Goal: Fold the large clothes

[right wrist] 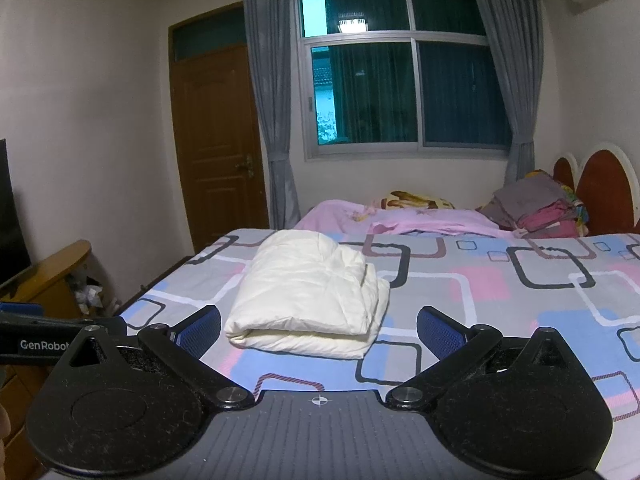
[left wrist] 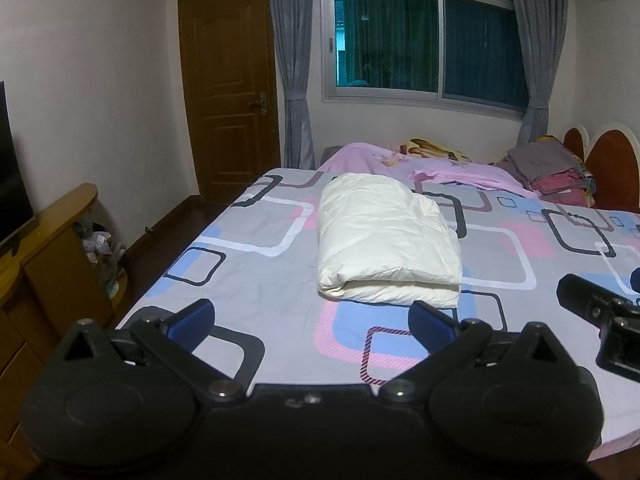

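A cream-white padded garment (left wrist: 384, 244) lies folded into a thick rectangular bundle on the patterned bed sheet (left wrist: 260, 272); it also shows in the right wrist view (right wrist: 312, 296). My left gripper (left wrist: 314, 322) is open and empty, held above the sheet just in front of the bundle's near edge. My right gripper (right wrist: 320, 330) is open and empty, also just short of the bundle. The right gripper's body shows at the right edge of the left wrist view (left wrist: 600, 312).
A pink blanket (left wrist: 420, 164) and a stack of folded clothes (left wrist: 556, 172) lie at the bed's far side by a red headboard (left wrist: 612, 172). A wooden cabinet (left wrist: 44, 264) with a TV stands left of the bed. A door (left wrist: 232, 92) and window (left wrist: 424, 40) are behind.
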Motion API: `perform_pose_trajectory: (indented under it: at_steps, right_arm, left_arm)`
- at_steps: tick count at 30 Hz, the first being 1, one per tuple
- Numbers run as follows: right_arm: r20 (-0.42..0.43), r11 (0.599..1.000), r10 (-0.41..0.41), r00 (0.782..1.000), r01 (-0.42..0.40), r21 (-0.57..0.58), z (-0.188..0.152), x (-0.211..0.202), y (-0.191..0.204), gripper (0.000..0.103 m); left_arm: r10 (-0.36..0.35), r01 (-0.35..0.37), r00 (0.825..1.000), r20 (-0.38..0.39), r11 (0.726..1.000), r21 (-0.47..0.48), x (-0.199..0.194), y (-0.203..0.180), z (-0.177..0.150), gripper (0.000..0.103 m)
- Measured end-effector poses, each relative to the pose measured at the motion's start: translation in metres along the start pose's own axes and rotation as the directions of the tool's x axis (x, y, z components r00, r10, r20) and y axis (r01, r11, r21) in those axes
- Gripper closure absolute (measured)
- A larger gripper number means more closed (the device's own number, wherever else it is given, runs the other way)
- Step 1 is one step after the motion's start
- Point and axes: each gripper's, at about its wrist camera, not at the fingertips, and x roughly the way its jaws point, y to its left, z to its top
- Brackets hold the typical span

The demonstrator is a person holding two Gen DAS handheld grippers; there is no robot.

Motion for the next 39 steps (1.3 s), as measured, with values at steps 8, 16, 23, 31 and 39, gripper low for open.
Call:
perform_pose_trajectory:
  at_steps: [8,16,23,31,39]
  right_arm:
    - [-0.008,1.0,0.007,1.0,-0.007,0.003,0.0,0.002,-0.003,0.0]
    - [-0.016,1.0,0.01,1.0,-0.01,0.001,0.0,0.005,-0.004,0.0]
    - [-0.023,1.0,0.018,1.0,-0.018,0.0,-0.001,0.01,-0.005,0.0]
    - [-0.039,1.0,0.017,0.999,-0.017,0.003,-0.003,0.021,-0.01,0.0]
    - [-0.076,1.0,0.001,0.997,0.0,0.015,-0.004,0.046,-0.023,0.0]
  left_arm:
    - [0.003,-0.003,1.0,-0.002,1.0,0.001,0.001,-0.002,0.0,0.0]
    - [0.006,-0.006,1.0,-0.004,1.0,0.0,0.002,-0.002,0.0,0.0]
    - [0.007,-0.007,1.0,-0.01,1.0,-0.004,0.004,-0.006,-0.003,0.0]
    - [0.009,-0.009,1.0,-0.024,1.0,-0.008,0.012,-0.01,-0.003,0.0]
    - [-0.019,0.018,0.999,-0.039,1.0,-0.01,0.038,-0.02,0.0,0.003]
